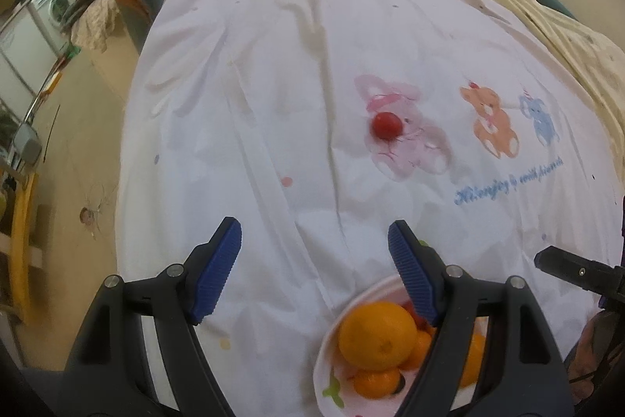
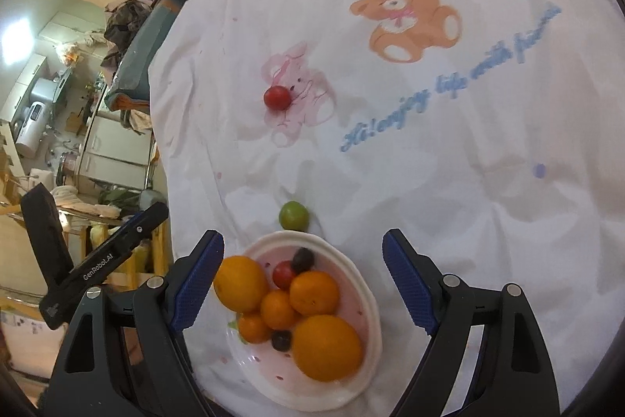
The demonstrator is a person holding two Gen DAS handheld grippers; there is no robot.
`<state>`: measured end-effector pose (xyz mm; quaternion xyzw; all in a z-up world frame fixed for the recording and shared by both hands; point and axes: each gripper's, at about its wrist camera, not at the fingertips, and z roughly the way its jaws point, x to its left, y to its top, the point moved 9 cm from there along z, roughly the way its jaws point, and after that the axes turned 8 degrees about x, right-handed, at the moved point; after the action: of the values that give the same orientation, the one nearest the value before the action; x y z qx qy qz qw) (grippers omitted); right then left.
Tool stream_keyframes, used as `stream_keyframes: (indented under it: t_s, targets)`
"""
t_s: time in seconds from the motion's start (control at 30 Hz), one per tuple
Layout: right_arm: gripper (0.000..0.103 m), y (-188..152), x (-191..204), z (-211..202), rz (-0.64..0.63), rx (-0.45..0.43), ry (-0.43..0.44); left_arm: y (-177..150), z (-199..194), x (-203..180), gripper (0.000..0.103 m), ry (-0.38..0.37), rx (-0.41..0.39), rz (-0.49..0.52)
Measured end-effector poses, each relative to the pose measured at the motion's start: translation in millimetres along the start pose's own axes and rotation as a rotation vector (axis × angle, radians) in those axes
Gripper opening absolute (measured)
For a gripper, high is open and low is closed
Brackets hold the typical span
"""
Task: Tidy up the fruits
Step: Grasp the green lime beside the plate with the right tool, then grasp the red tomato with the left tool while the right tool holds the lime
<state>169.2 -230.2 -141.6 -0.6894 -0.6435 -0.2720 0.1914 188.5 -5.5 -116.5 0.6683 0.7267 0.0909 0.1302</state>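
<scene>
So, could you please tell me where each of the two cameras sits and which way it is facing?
Left wrist: on the left claw, angled down over the white sheet at a red fruit; its own open blue fingers show, and the right claw's tip at the right edge.
Right wrist: on the right claw, angled down at the plate of oranges; its open fingers show, and the left claw at the left edge.
Shared: red fruit, plate, sheet.

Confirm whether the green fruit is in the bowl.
No. The green fruit lies on the sheet just beyond the rim of the bowl.
</scene>
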Motion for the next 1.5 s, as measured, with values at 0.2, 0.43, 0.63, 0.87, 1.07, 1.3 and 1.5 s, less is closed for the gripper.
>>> stream_keyframes:
  t_s: [0.2, 0.43, 0.63, 0.87, 1.07, 1.3, 1.5]
  targets:
    - [0.078, 13, 12, 47, -0.048, 0.124, -0.047, -6, 22, 18, 0.075, -0.045, 0.063, -0.096]
    - [0.053, 16, 28, 101, -0.126, 0.253, -0.119, -5, 28, 20, 0.075, -0.068, 0.093, -0.131]
    - [0.05, 19, 31, 128, -0.171, 0.307, -0.206, -4, 29, 21, 0.075, -0.076, 0.101, -0.137]
    - [0.045, 11, 31, 146, -0.239, 0.35, -0.287, -5, 34, 20, 0.075, -0.071, 0.114, -0.144]
    - [0.029, 15, 29, 142, -0.239, 0.332, -0.287, -6, 36, 21, 0.075, -0.042, 0.104, -0.128]
    - [0.029, 31, 20, 96, -0.143, 0.234, -0.149, -1, 36, 23, 0.075, -0.057, 0.118, -0.134]
    - [0.029, 40, 8, 33, -0.074, 0.119, -0.085, 23, 48, 0, 0.075, -0.063, 0.139, -0.078]
